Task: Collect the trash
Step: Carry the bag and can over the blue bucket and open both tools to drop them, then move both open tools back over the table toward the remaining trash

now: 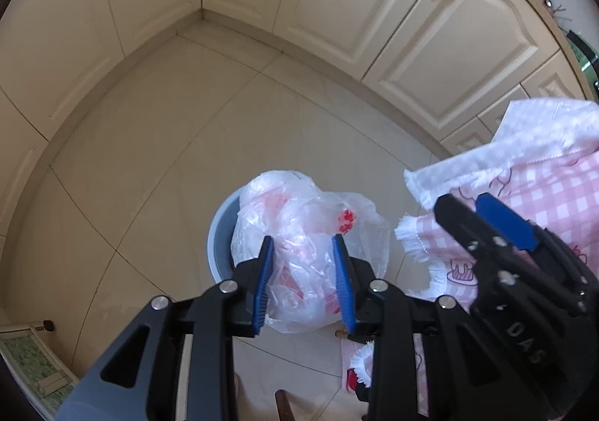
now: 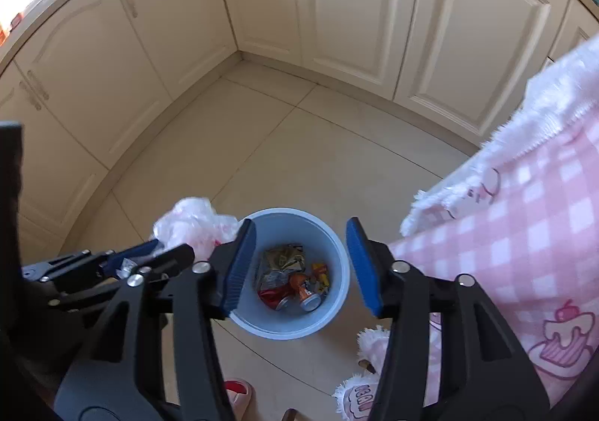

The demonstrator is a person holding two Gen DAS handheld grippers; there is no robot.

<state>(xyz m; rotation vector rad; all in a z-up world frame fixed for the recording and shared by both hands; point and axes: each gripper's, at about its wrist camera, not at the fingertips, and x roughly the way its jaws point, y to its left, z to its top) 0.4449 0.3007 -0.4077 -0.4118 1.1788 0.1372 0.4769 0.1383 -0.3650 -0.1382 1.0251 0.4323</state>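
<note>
The left hand-held gripper point(image 1: 303, 282) is clamped on a crumpled translucent plastic bag point(image 1: 310, 233) with red print. In the right wrist view the film is pinched between its blue pads at the left of the frame, and the bag bulges out past the fingertips. It hangs just above the near-left rim of the blue bin point(image 2: 337, 252), probably held there so it can drop in or be spread over the opening as a liner; which of the two cannot be told.

The right hand-held gripper point(image 2: 299, 267) stands with its jaws apart and nothing between them. Seen through the gap, the bin's mouth lies directly beneath, so this hand seems placed over the opening either after letting something go or ready to help with the bag.

The collected trash point(image 2: 295, 282) lies at the bottom of the bin: a crushed orange can, a red can, and greenish and yellow wrappers. The bin stands on the tiled floor point(image 2: 299, 144), near a pink-checked tablecloth point(image 2: 524, 233) with a white fringe that drapes down at the right, its hem close to the bin's right side. The desk under it is hidden.

Farther off, cream kitchen cabinets point(image 2: 337, 9) meet in a corner behind the bin, leaving open floor around it.
</note>
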